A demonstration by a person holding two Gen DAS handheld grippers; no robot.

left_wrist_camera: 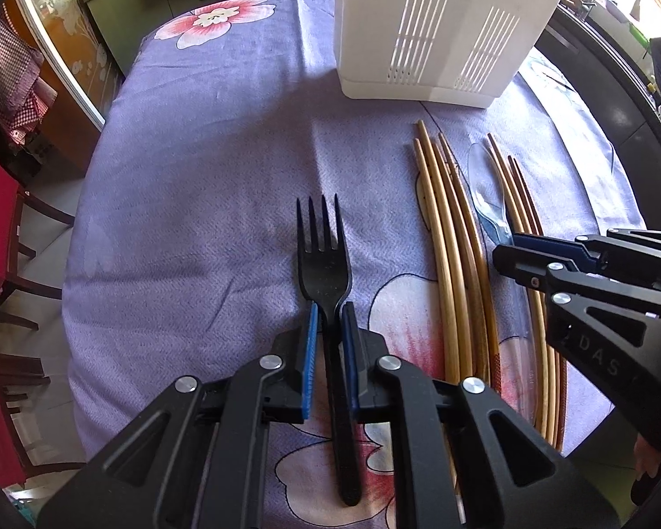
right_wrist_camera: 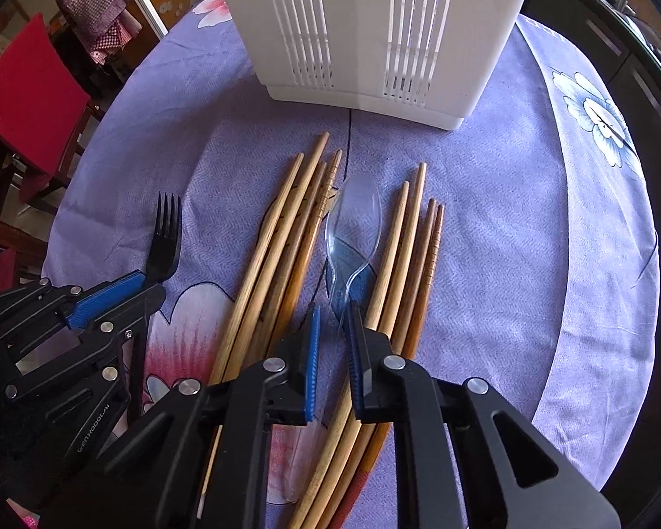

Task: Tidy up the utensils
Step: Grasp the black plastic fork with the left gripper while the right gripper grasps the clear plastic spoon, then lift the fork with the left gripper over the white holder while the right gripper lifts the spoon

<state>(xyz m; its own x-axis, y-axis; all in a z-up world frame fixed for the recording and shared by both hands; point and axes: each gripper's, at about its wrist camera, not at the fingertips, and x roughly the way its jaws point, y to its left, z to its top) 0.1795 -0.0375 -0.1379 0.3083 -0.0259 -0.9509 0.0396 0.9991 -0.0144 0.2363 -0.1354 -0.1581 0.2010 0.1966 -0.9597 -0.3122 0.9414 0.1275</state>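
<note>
A black plastic fork lies on the purple flowered tablecloth, tines pointing away. My left gripper straddles the fork's neck, jaws narrowly open with a small gap each side. In the right wrist view a clear plastic spoon lies among several wooden chopsticks. My right gripper straddles the spoon's handle, jaws slightly apart. The white slotted utensil holder stands behind them; it also shows in the left wrist view. The left gripper and fork show at left in the right wrist view.
A red chair stands off the table's left side. Dark cabinets and a counter run along the right. The table edge curves close on the left and right.
</note>
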